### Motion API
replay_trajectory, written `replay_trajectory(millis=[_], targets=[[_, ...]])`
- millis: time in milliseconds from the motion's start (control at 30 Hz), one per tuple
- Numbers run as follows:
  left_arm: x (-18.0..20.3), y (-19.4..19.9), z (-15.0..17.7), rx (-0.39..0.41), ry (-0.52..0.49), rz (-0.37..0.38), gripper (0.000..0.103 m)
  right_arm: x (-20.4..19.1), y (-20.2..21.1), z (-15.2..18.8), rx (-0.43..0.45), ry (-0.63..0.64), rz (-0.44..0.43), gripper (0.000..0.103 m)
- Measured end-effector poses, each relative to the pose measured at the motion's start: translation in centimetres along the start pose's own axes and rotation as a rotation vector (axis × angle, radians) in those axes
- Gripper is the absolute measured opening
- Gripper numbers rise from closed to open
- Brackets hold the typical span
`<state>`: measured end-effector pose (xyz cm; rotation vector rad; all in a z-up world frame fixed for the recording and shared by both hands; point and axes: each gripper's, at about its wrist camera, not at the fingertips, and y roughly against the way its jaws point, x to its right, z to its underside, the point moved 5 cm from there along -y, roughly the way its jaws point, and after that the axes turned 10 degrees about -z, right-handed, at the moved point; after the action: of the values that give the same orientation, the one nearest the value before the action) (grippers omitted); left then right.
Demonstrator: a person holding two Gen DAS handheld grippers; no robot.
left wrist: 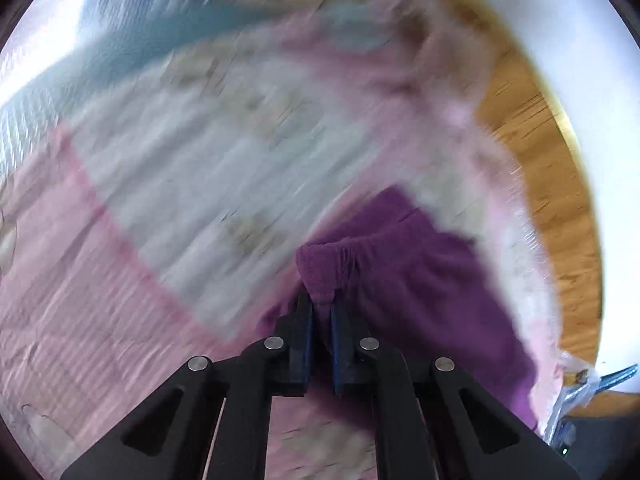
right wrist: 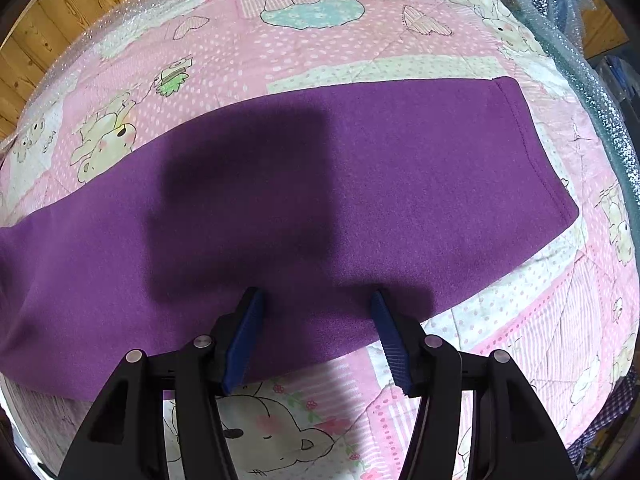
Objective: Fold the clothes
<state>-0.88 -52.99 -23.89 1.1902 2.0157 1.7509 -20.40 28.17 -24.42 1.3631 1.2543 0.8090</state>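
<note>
**Purple garment pinched at one end, other end flat on the bed**

The left hand-held gripper [left wrist: 320, 312] has its blue pads pressed together on a bunched corner of the purple garment [left wrist: 420, 280], apparently at a gathered, elastic-looking edge. That view is heavily smeared, so the surroundings are hard to read beyond the pink quilt [left wrist: 100, 280] and a strip of wooden floor [left wrist: 540, 160] at the right.

The right hand-held gripper [right wrist: 316, 336] is spread wide and holds nothing. It hovers over the near edge of the purple garment [right wrist: 360, 180], which lies flat and smooth across the pink cartoon-print quilt [right wrist: 280, 52] on the bed, with a hemmed end at the far right.

The step in hand looks like carrying the pinched end over to make a fold. To do it well, the left grip should stay firm on both layers so the corner does not slip, and travel low and steadily so the cloth lays without creasing. The right gripper would best close on the matching near edge or pin the cloth down, keeping the flat part from dragging across the quilt. Edges should meet squarely before release.
</note>
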Motion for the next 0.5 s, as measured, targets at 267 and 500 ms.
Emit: replay_trajectory(millis=[267, 500], targets=[[4.4, 6.3, -2.5, 0.077, -0.278, -0.074, 0.025, 0.1, 0.2, -0.2, 0.019, -0.003, -0.005, 0.058], [12.7, 0.0, -6.8, 0.003, -0.555, -0.04, 0.041, 0.2, 0.5, -0.1, 0.03, -0.006, 0.003, 0.059]])
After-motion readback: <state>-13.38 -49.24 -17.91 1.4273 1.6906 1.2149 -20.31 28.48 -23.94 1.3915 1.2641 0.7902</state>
